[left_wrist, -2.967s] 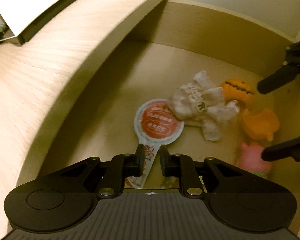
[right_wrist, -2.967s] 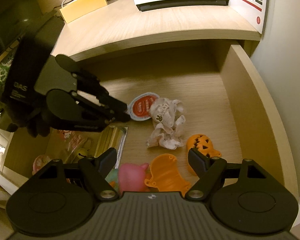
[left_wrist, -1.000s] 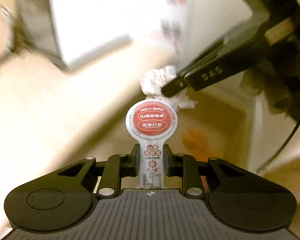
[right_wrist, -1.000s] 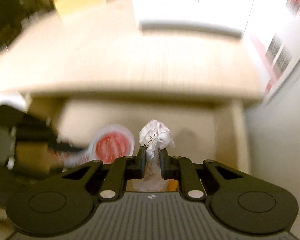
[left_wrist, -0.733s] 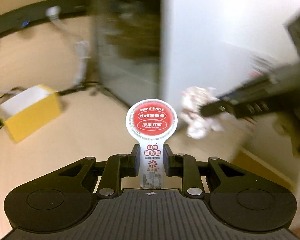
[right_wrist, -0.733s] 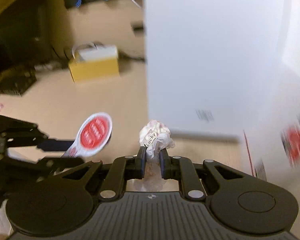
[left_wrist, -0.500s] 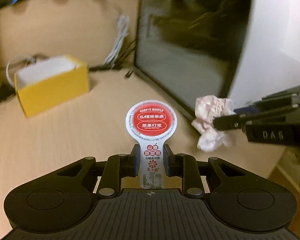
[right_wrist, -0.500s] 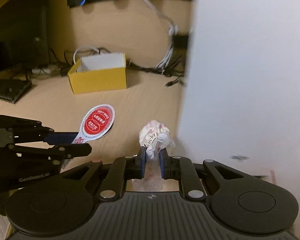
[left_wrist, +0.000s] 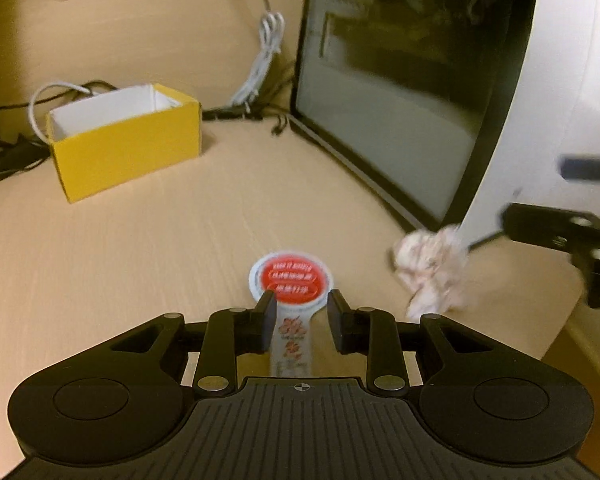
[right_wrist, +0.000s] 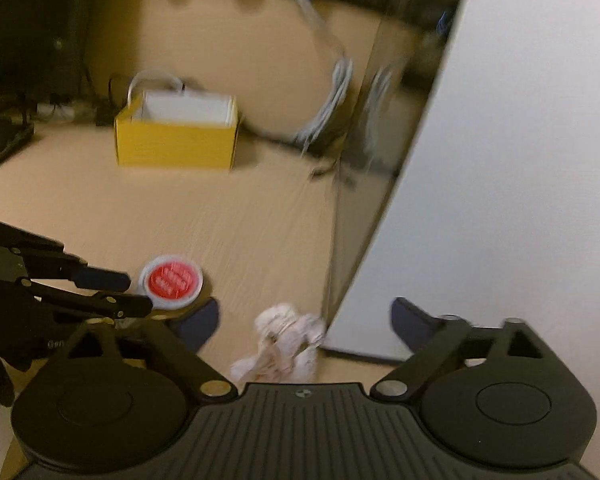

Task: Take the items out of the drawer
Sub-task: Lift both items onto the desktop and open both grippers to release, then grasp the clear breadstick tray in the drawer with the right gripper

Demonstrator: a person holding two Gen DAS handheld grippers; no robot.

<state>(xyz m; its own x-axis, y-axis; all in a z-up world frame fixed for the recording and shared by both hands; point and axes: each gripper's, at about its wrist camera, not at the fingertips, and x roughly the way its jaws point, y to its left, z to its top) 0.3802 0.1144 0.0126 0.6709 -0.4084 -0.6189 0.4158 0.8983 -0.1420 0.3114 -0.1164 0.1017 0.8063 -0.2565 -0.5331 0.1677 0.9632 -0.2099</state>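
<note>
A flat snack packet (left_wrist: 292, 280) with a round red-and-white top lies on the wooden desktop (left_wrist: 140, 248). Its stem runs between the fingers of my left gripper (left_wrist: 302, 318), whose jaws are opening and stand slightly apart from it. A crumpled white wrapper (right_wrist: 284, 340) rests on the desktop between the wide-spread fingers of my right gripper (right_wrist: 304, 320), which is open and not touching it. The right wrist view shows the left gripper (right_wrist: 136, 296) beside the packet (right_wrist: 171, 282). In the left wrist view the wrapper (left_wrist: 432, 268) lies by the blurred right gripper (left_wrist: 536, 192).
A white appliance (left_wrist: 552, 80) with a dark glass front (left_wrist: 400, 80) stands close on the right. An open yellow box (left_wrist: 124, 144) sits at the back left, with white and black cables (left_wrist: 264, 52) along the wall. The desktop's edge (left_wrist: 556, 340) drops off at the lower right.
Both grippers carried their items from over the drawer to the desktop. The right jaws sprang wide and dropped the wrapper; the left jaws parted and the packet now lies flat.
</note>
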